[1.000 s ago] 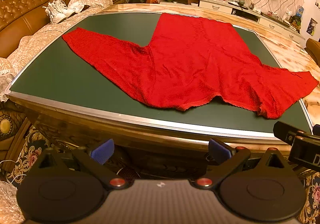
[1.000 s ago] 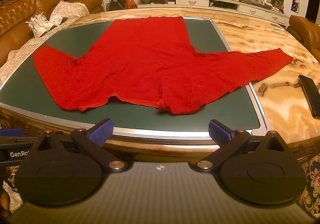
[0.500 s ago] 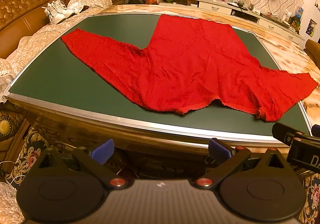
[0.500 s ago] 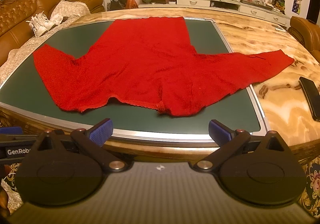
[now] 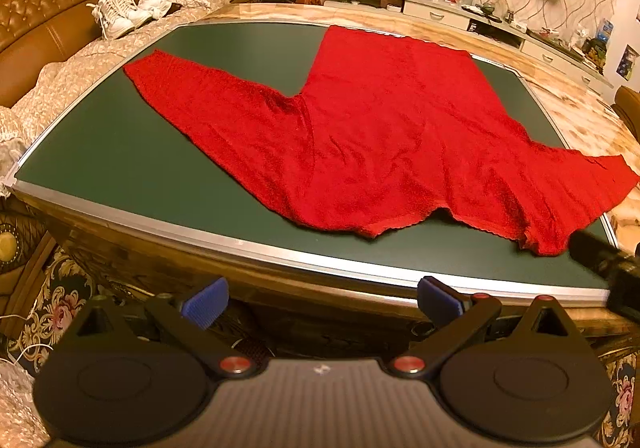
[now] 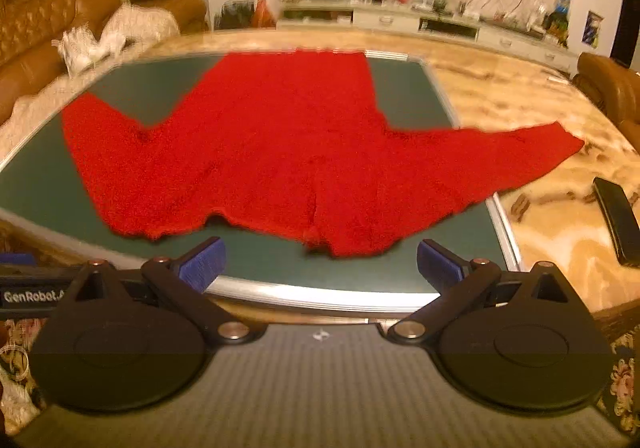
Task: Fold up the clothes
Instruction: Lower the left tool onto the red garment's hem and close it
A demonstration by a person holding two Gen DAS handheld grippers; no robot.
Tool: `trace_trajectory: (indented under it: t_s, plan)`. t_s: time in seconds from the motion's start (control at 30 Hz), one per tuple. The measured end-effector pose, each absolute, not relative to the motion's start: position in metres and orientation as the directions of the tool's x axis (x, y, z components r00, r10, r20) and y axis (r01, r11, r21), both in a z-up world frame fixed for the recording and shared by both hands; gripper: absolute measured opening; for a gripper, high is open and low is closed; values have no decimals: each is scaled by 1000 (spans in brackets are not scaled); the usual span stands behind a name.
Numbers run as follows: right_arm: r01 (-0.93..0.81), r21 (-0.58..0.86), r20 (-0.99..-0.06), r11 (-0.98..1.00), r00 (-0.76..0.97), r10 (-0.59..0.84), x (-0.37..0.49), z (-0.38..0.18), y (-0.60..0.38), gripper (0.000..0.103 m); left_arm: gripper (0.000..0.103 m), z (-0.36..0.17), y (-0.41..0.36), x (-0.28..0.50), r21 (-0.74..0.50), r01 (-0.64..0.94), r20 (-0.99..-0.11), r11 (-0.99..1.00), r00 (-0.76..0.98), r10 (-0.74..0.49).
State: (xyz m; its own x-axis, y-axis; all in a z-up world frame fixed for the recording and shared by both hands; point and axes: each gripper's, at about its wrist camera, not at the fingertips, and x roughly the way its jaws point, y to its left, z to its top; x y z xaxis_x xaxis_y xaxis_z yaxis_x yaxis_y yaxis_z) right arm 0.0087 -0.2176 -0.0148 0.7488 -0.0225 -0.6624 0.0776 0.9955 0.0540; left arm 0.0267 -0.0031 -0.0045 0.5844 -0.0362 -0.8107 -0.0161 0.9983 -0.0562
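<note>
red garment laid flat, both tools waiting at the near edge

warm lamplight fills a living room with a tufted leather sofa (image 5: 48,7) on the left, white sneakers (image 5: 116,13) resting on its cushion, and a long media cabinet (image 5: 460,9) under a wall television at the back. going left to right across the worktop (image 5: 120,224), a dark green mat (image 5: 100,151) edged in metal covers most of the marble top, likely there to give a plain, even surface for folding.

on it lies the red long-sleeved top (image 5: 380,127), spread open with its neckline toward the near edge and its hem at the far side. one sleeve stretches out to the left on the mat; the other runs to the right, past the mat's rim and onto bare marble. spreading it this flat looks like preparation: the sleeves are exposed and easy to reach, so each can be brought in over the body.

the left tool (image 5: 320,300) hangs below and in front of the worktop's near edge, blue pads wide apart, holding nothing. the right tool (image 6: 318,258) sits a little higher and closer, pads equally wide apart and empty, with the neckline just beyond them; this view is blurred. a dark phone (image 6: 616,219) lies on the marble at far right, well clear of the cloth.

folding has not begun; the likely first move is a grip on a sleeve or shoulder.
</note>
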Motion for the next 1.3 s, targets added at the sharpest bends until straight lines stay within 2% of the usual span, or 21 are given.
trace_trajectory:
  t_s: [0.33, 0.47, 0.57, 0.73, 0.97, 1.0, 1.03, 1.07, 1.13, 1.2, 1.3]
  plan:
    - [-95, 95, -694, 991, 707, 134, 39, -4, -224, 103, 103, -13, 21, 56, -124, -52, -822, 991, 565, -73]
    - [-117, 95, -704, 988, 694, 150, 51, -6, -218, 103, 103, -22, 37, 71, -172, -68, -821, 983, 561, -105]
    - [-125, 92, -698, 988, 700, 153, 55, -9, -212, 103, 97, -29, 49, 83, -207, -86, -824, 974, 552, -126]
    - [-134, 96, -695, 986, 701, 163, 64, -17, -208, 103, 79, -42, 60, 103, -304, -106, -832, 947, 513, -210]
    - [-135, 103, -691, 985, 703, 169, 80, -25, -215, 103, 67, -51, 50, 125, -316, -126, -839, 940, 500, -215]
    - [-130, 101, -690, 986, 705, 164, 81, -26, -217, 103, 61, -51, 48, 128, -319, -133, -839, 938, 500, -215]
    - [-123, 99, -688, 987, 708, 158, 82, -26, -219, 103, 50, -52, 47, 131, -321, -140, -840, 937, 500, -213]
    - [-121, 103, -686, 987, 711, 158, 83, -26, -222, 103, 45, -53, 47, 134, -326, -149, -840, 934, 499, -213]
    - [-117, 115, -681, 986, 714, 164, 84, -25, -227, 103, 25, -55, 48, 138, -338, -171, -839, 925, 501, -214]
    - [-111, 128, -674, 986, 719, 168, 86, -25, -234, 103, 13, -57, 49, 142, -342, -193, -837, 920, 507, -205]
    - [-103, 144, -667, 984, 725, 174, 89, -25, -244, 103, 10, -54, 47, 145, -347, -187, -820, 919, 537, -200]
